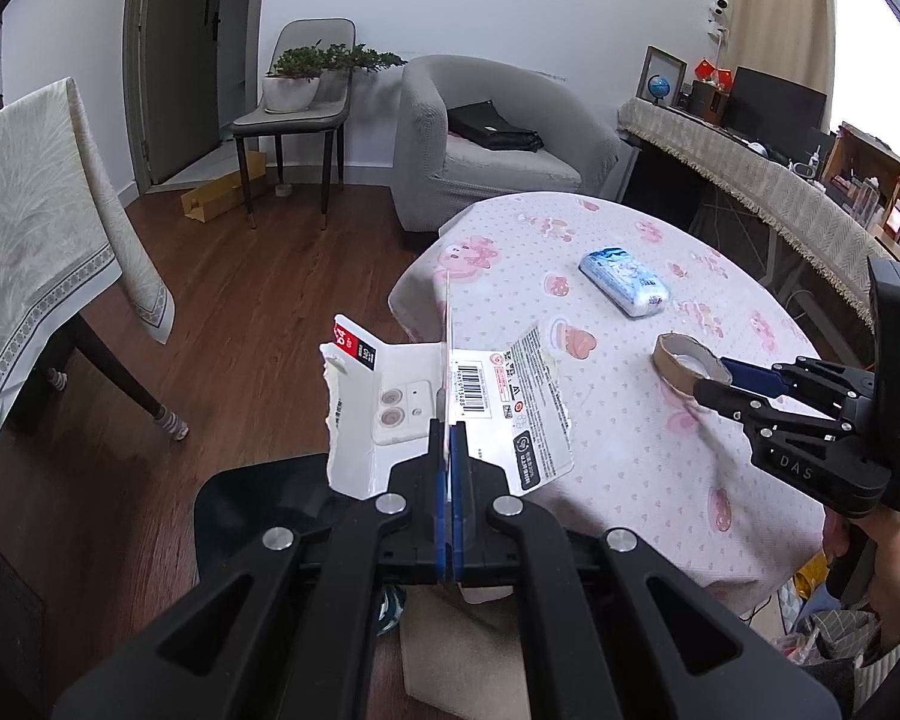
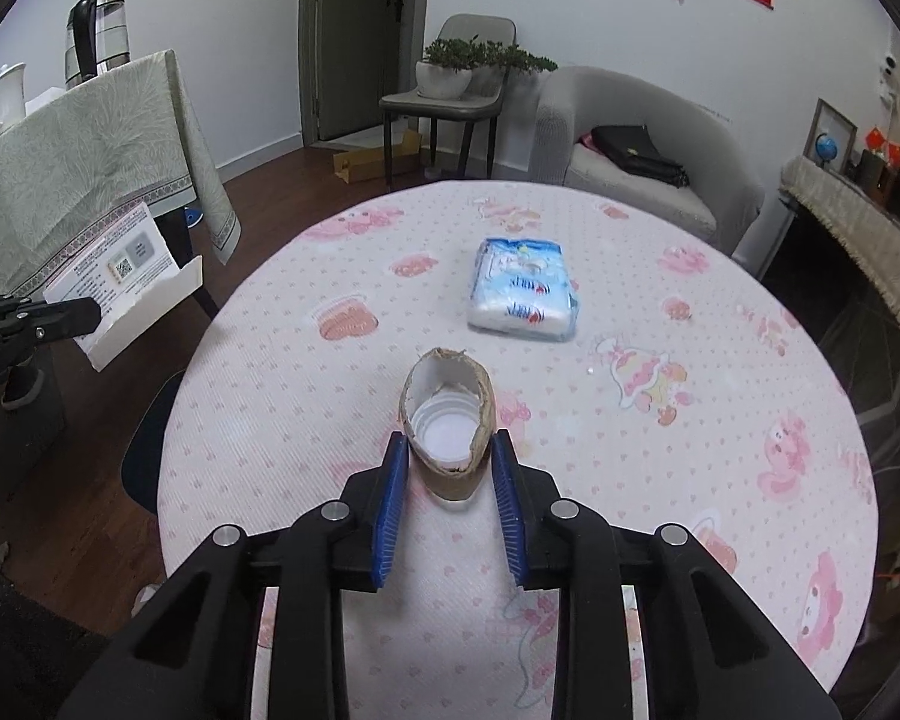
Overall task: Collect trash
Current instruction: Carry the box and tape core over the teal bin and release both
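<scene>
My left gripper (image 1: 448, 438) is shut on a torn white product box (image 1: 378, 396) with a barcode flap, held off the left edge of the round table (image 1: 630, 468). The box also shows in the right wrist view (image 2: 132, 294). My right gripper (image 2: 450, 480) is open, its blue pads on either side of a squashed cardboard tape roll (image 2: 450, 426) with a white bottle cap (image 2: 447, 435) inside, standing on the table. The roll shows in the left wrist view (image 1: 687, 366) with the right gripper (image 1: 720, 381) at it.
A blue-white tissue pack (image 2: 525, 291) lies further back on the pink-patterned tablecloth (image 2: 690, 480). A black bin (image 1: 258, 504) stands below the left gripper by the table edge. A cloth-covered table (image 2: 84, 168), a grey armchair (image 1: 498, 144) and a plant on a chair (image 1: 300, 90) stand behind.
</scene>
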The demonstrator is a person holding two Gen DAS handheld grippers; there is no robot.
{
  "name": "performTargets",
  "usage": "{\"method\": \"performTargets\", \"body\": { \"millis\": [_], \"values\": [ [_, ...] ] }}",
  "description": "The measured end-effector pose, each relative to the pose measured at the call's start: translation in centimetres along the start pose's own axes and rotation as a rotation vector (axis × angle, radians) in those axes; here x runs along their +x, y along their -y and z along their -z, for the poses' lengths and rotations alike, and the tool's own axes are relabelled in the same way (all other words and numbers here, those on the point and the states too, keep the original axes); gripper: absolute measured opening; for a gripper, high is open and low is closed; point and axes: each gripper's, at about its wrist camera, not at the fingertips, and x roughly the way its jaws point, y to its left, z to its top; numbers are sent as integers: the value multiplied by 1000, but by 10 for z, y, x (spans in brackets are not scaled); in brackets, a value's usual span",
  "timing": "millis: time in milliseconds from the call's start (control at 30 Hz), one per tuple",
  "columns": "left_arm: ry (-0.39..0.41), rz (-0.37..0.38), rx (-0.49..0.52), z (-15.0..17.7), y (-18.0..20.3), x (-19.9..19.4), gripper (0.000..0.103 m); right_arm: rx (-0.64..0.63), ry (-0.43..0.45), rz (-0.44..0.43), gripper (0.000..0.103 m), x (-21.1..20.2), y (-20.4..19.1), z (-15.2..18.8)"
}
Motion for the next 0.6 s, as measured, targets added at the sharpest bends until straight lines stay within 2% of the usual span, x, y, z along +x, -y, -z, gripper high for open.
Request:
{"method": "performTargets", "body": {
  "millis": [400,600],
  "values": [
    [-2,-19,-23,4,-17,-3,2,-11,53,8,27,-4,-11,-12],
    [-19,-29,-18,9,-23,0,2,-48,27,-12,27,3,-27,-15]
  ]
}}
